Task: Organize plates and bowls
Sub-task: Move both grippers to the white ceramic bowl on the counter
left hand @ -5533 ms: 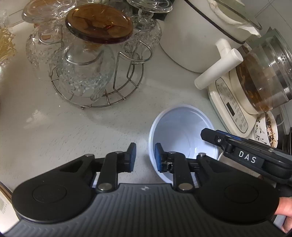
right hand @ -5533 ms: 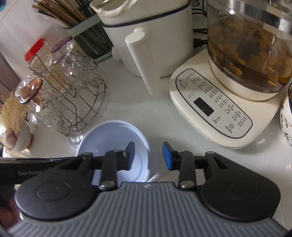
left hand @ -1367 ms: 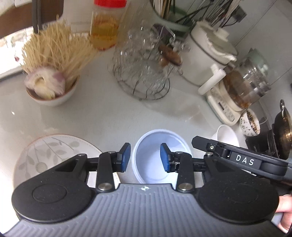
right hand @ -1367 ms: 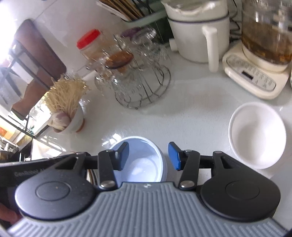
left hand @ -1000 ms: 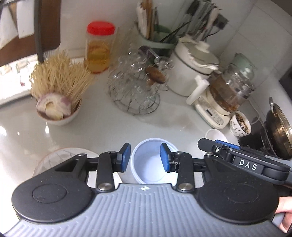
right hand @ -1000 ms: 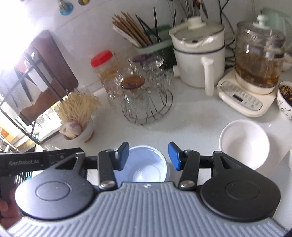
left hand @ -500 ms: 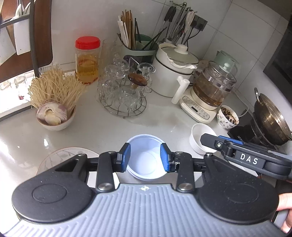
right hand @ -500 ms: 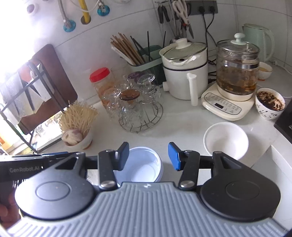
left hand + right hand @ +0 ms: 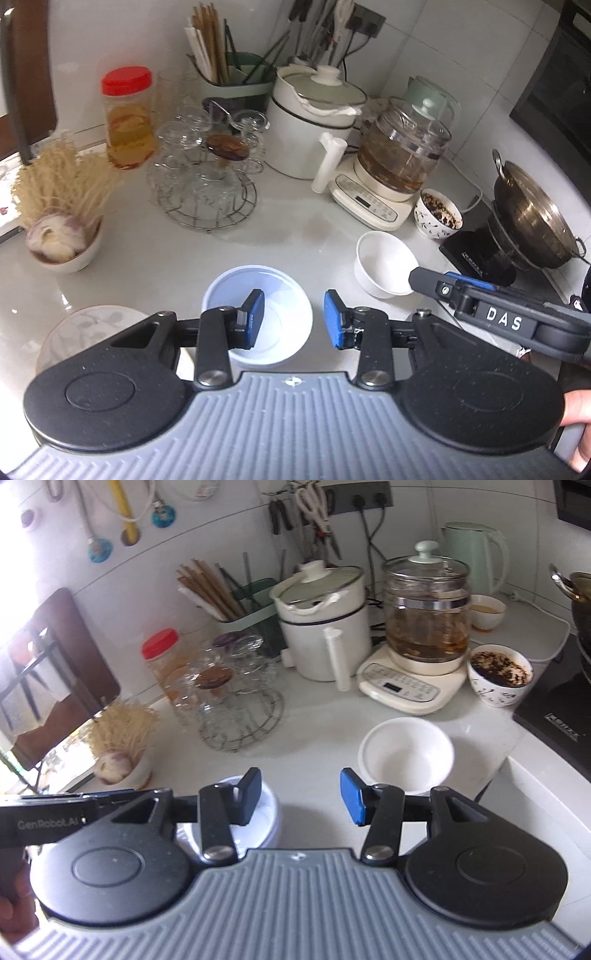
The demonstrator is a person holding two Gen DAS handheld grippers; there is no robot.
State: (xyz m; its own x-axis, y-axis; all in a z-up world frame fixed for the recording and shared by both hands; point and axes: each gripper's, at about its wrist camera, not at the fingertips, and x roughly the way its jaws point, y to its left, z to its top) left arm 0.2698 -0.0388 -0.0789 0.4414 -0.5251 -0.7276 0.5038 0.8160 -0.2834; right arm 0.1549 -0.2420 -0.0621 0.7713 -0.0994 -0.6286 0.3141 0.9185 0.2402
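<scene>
A pale blue plastic bowl stands on the white counter, just below my open, empty left gripper; it also shows in the right wrist view. A white bowl sits to its right, also seen from the right wrist. A leaf-patterned plate lies at the left, partly hidden by the gripper body. My right gripper is open and empty, held above the counter between the two bowls.
A wire rack of glass cups, a bowl of noodles and garlic, a red-lidded jar, a white pot, a glass kettle on its base, a patterned bowl and a wok on a cooktop line the back and right.
Both grippers have drawn back and risen from the counter, so more of the kitchen shows. The left gripper has let go of the blue bowl's rim and opened.
</scene>
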